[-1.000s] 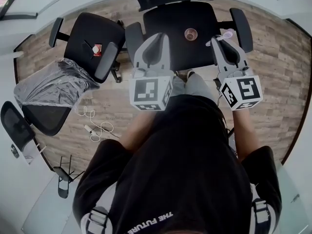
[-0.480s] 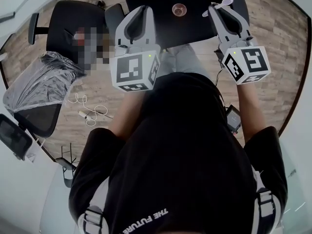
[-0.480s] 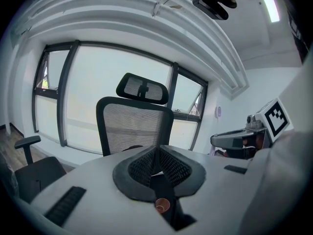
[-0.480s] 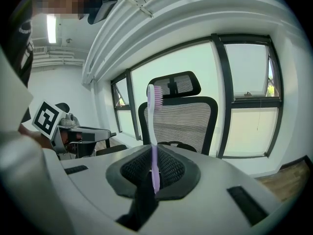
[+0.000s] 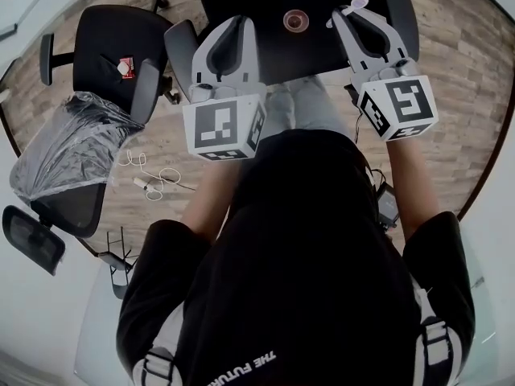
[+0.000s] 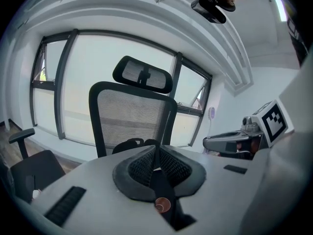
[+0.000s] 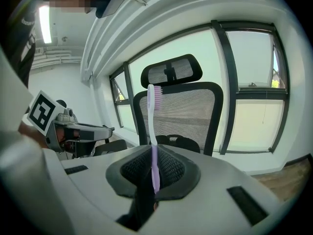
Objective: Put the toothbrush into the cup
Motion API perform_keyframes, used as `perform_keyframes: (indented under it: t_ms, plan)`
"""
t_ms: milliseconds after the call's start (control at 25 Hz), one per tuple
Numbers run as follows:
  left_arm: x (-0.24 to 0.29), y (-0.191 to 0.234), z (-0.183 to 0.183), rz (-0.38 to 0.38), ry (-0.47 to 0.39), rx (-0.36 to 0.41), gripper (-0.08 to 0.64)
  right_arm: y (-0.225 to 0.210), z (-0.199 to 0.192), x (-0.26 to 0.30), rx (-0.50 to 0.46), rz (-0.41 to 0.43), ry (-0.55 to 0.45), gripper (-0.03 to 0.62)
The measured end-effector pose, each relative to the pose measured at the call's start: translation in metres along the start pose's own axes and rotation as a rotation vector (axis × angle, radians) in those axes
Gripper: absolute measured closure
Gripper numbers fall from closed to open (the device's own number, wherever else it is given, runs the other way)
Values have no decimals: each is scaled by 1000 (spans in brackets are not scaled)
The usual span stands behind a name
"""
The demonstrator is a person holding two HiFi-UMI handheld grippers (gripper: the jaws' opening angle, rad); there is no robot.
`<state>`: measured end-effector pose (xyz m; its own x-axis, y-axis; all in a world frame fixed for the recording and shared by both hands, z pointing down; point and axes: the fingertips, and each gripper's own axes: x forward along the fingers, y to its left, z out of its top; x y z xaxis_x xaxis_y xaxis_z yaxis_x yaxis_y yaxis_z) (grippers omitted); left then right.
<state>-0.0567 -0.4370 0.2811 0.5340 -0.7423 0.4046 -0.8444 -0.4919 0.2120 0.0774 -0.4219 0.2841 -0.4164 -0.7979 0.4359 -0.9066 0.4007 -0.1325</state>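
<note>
A small pinkish cup [image 5: 295,20] stands on the black seat [image 5: 257,47] of an office chair in front of the person. My right gripper [image 5: 351,12] hovers just right of the cup, shut on a pale purple toothbrush [image 5: 360,2]. In the right gripper view the toothbrush [image 7: 154,146] stands upright out of the shut jaws of that gripper [image 7: 154,155], bristle end up. My left gripper [image 5: 231,24] hangs left of the cup. Its jaws [image 6: 157,153] are shut with nothing between them, and a small coppery round shape [image 6: 163,205] shows low in the slot.
A mesh backrest [image 7: 182,116] rises beyond the seat. A second black chair [image 5: 109,55] with a small red item [image 5: 123,65] stands at left, near a plastic-wrapped chair [image 5: 68,151]. A white cable [image 5: 157,179] lies on the wooden floor.
Both grippers have moved forward over the black seat, nearer the cup. The right gripper has kept hold of the toothbrush throughout.
</note>
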Motion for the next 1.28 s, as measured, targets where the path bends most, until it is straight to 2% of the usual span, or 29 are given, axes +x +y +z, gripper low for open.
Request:
perform_keyframes:
  t_ms: [200,440,640,920,1120,1280]
  plan:
    - [28,5,-8,8,34,-10,519,-15,-8,23,33,18,21,548]
    - [62,15,-27,27,76,-13,519,-26,-37,59,69,58,58,548]
    - [80,30,-59,63,124,-17,519,-33,-82,87,123,90,92,548]
    - [109,39,-114,129,166,-57,519,-44,-138,119,136,134,126,548]
    - [124,42,-138,126,171,-54,520,-38,-176,136,147,166,153,548]
    - [135,44,-154,128,160,-85,519,-41,-204,150,147,177,166,548]
